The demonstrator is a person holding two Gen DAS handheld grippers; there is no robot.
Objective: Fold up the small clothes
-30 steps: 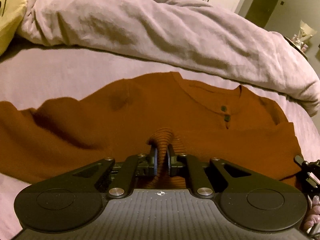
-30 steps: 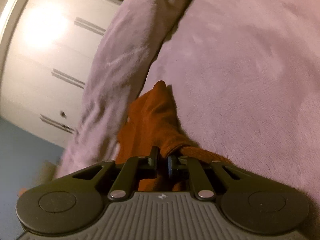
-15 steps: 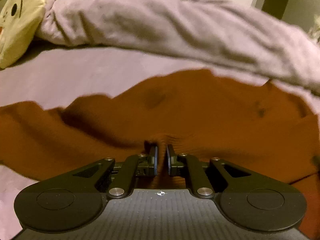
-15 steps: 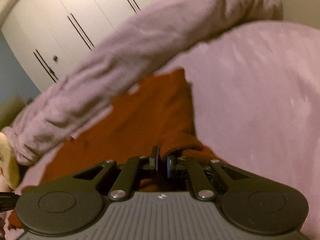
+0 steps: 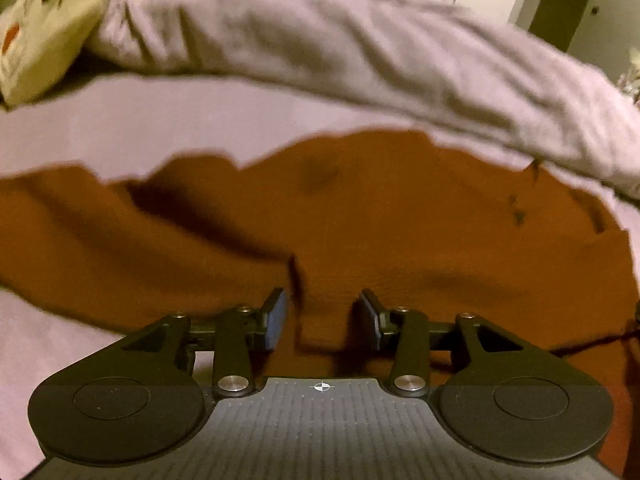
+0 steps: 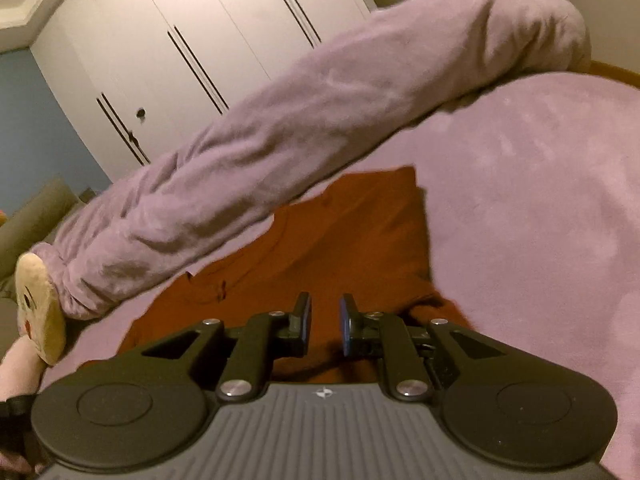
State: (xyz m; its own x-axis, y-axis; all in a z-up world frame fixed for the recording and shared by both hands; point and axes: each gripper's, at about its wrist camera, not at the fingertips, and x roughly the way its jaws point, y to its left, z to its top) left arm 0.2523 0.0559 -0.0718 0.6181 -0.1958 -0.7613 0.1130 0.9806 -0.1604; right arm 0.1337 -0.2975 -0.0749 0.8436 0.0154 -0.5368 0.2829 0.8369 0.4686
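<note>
Rust-brown shirt [image 5: 360,232] lies on the bed [image 6: 540,208], near the rolled duvet [image 5: 320,40]. Left claw [image 5: 322,318] has just opened, fabric loose between its pads. Right claw [image 6: 324,326] has just parted slightly, holding nothing. First fold looks laid; further folds remain.

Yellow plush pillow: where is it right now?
The yellow plush pillow sits at the top left of the left wrist view, against the end of the rolled lilac duvet; in the right wrist view it is at the far left edge.
</note>
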